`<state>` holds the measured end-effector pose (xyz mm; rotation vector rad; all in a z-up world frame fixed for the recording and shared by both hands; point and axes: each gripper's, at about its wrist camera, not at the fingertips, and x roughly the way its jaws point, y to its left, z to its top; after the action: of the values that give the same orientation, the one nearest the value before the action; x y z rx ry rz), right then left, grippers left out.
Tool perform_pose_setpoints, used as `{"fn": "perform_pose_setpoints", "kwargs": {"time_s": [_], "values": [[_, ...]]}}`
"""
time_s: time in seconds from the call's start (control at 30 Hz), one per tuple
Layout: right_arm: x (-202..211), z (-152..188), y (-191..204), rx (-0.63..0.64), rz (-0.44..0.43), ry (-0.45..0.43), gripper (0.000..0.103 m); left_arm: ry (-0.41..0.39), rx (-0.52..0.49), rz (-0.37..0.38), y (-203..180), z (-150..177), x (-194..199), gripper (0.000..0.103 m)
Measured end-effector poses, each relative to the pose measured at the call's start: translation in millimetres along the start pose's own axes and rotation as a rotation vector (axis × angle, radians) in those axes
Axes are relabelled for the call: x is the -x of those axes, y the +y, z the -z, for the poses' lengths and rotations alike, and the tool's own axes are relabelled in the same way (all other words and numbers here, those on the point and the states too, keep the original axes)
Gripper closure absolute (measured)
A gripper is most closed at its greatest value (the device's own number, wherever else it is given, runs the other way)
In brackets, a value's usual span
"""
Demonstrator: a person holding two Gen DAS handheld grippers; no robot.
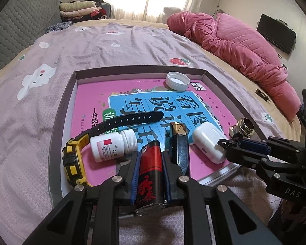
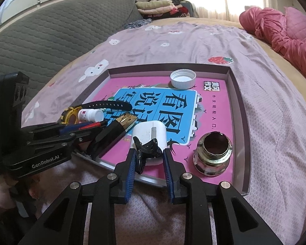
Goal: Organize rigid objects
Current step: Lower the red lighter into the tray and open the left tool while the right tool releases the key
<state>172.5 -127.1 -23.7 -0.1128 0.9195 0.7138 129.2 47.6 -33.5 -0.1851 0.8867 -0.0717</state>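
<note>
- The pink and blue book cover point(image 2: 212, 110) in the shallow grey cardboard tray point(image 2: 237, 94) carries big Chinese characters, upside down from here; I cannot read the small print.
- "GenRobot.AI" is written on the left gripper point(image 1: 149, 159), "DAS" on the right gripper point(image 2: 149, 159).
- The left gripper points down over the tray's near edge and pinches a red and black cylindrical lighter point(image 1: 150, 169) with red brush writing.
- The right gripper also slants down; its blue pads stand apart around a small black plastic clip point(image 2: 145, 151), which leans on the left pad.
- The clip is just before a white earbud case point(image 2: 150, 132).
- A threaded metal fitting point(image 2: 212, 155) stands right of the case.
</note>
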Motion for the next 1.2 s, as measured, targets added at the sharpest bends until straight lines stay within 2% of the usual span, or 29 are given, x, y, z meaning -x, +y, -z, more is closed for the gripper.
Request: {"fn": "perform_pose_setpoints", "kwargs": {"time_s": [0.07,0.13,0.23,0.6,0.67,0.77,0.8,0.97,1.03,1.2], "values": [[1,0,1,0.001,-0.001,-0.002,0.073,-0.009,0.0,0.002,-1,0,3,0.081],[2,1,2,0.006,0.004,-0.004,0.064,-0.018,0.0,-0.004,-1,0,5,0.074],[7,1,5,0.02,0.019,-0.022,0.063,-0.029,0.01,-0.003,1,-1,9,0.059],[29,5,11,0.041,0.033,-0.083,0.057,-0.07,0.016,-0.019,-1,5,30,0.057],[33,5,12,0.038,0.037,-0.098,0.056,-0.074,0.019,-0.025,-2,8,34,0.053],[42,7,14,0.029,0.047,-0.128,0.055,-0.088,0.021,-0.044,-6,12,42,0.042],[45,8,14,0.025,0.052,-0.14,0.053,-0.098,0.017,-0.054,-9,14,46,0.039],[59,12,14,-0.012,0.079,-0.183,0.044,-0.12,0.008,-0.081,-18,18,57,0.038],[62,15,15,-0.02,0.079,-0.185,0.037,-0.118,0.003,-0.101,-22,21,60,0.038],[69,22,21,-0.005,0.115,-0.183,0.031,-0.118,0.02,-0.102,-28,26,67,0.038]]}}
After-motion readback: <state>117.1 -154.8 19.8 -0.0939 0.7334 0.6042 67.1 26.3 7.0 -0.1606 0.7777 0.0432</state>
